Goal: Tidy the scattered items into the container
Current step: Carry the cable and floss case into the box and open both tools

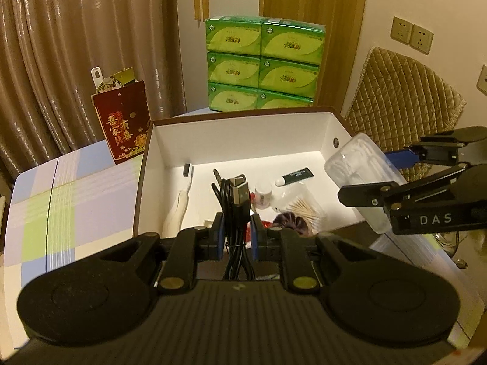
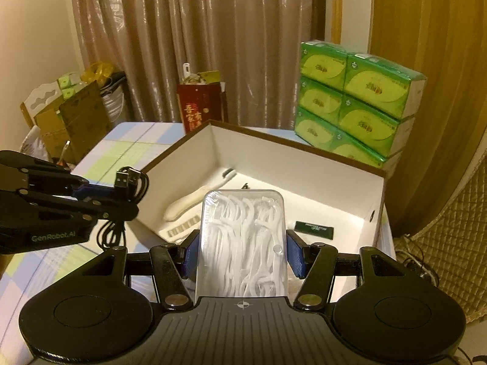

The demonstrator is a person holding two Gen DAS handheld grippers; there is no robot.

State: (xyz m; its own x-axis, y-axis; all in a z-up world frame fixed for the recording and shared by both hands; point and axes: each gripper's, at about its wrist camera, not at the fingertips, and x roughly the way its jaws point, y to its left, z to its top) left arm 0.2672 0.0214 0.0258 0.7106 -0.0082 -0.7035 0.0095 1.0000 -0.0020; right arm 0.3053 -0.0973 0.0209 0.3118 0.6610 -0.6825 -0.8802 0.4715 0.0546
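Left tongs (image 1: 238,237) are clamped tight on a bundled black cable (image 1: 233,200), its plugs poking up just past the tips. Right tongs (image 2: 243,254) grip a clear case of floss picks (image 2: 243,237) by its long sides. Both loads hang over the near edge of the white box (image 1: 243,130). Down inside, ahead of the left tongs: a toothbrush (image 1: 179,206), a small jar (image 1: 263,193), a dark tube (image 1: 295,176), cotton swabs (image 1: 304,208). Beyond the box on the checked desk (image 1: 76,188), a red card box (image 1: 124,121) and stacked green tissue packs (image 1: 261,64).
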